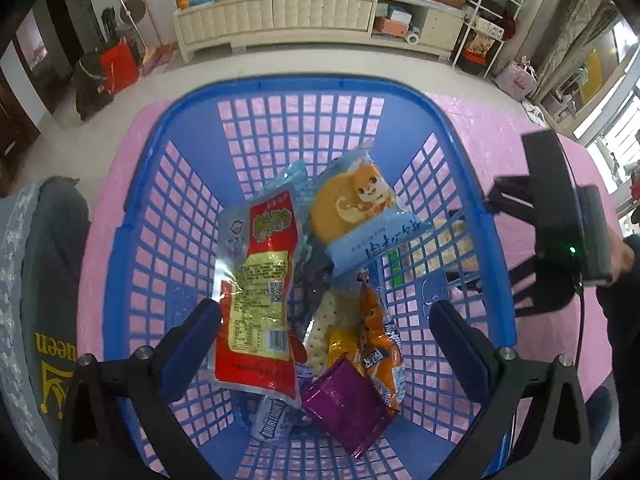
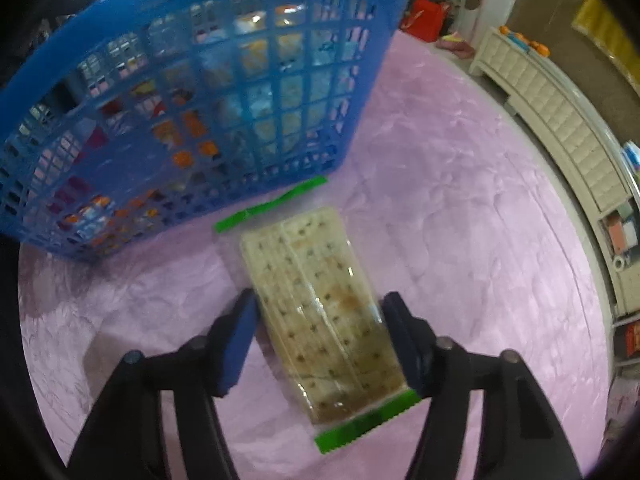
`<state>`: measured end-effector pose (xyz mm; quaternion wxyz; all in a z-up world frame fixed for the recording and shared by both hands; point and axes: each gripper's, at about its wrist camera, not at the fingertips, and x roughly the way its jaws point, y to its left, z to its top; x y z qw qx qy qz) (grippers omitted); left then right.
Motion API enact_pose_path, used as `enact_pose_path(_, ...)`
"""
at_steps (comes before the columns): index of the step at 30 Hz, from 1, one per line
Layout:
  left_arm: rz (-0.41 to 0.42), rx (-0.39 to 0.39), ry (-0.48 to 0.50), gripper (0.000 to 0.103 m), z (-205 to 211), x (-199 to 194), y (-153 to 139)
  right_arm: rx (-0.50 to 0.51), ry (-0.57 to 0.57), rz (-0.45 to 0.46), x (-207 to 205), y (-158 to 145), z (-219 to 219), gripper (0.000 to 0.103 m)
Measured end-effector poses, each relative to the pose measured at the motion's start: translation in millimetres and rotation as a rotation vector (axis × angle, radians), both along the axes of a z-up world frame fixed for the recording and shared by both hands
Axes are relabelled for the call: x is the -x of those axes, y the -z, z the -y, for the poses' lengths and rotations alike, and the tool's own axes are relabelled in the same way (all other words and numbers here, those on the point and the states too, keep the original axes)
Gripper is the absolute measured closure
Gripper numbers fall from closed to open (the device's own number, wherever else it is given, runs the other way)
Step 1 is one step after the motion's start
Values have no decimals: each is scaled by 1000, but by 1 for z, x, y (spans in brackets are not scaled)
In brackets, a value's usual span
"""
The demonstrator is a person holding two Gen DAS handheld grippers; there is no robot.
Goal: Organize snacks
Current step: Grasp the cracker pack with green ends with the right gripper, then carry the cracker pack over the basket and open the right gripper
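Observation:
A clear cracker pack (image 2: 320, 312) with green sealed ends lies on the pink tablecloth (image 2: 460, 220), just outside the blue mesh basket (image 2: 120, 12). My right gripper (image 2: 320, 300) points down over it, and both blue pads press against the pack's long sides. In the left wrist view my left gripper (image 1: 324, 312) hangs open above the basket (image 1: 304, 86), holding nothing. Inside lie a red and yellow pack (image 1: 260, 292), a light-blue pastry pack (image 1: 360, 216), an orange pack (image 1: 380, 340), a purple pack (image 1: 344, 408) and a cracker pack (image 1: 332, 320).
The black housing of the right tool (image 1: 560, 220) shows beyond the basket's right rim, with a hand on it. A grey printed sleeve (image 1: 36, 300) fills the left edge. A cream low cabinet (image 1: 280, 16) stands across the floor behind the table.

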<state>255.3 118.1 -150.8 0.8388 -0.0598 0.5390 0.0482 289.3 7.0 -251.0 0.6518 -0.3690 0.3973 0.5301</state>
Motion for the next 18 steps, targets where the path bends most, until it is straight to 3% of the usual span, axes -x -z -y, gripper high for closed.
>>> enact_pose_path(6,84,-38,16,0,6,15,-17,-7,111,3,25,-16,26,38)
enact_pose_path(10,119,-66,21,0,11,29,-33,-64,171,-18,42,-44,43,38)
enact_pose_path(18,186,-77,46,0,22,68,-67,-118,201,51,76,-105,52,38)
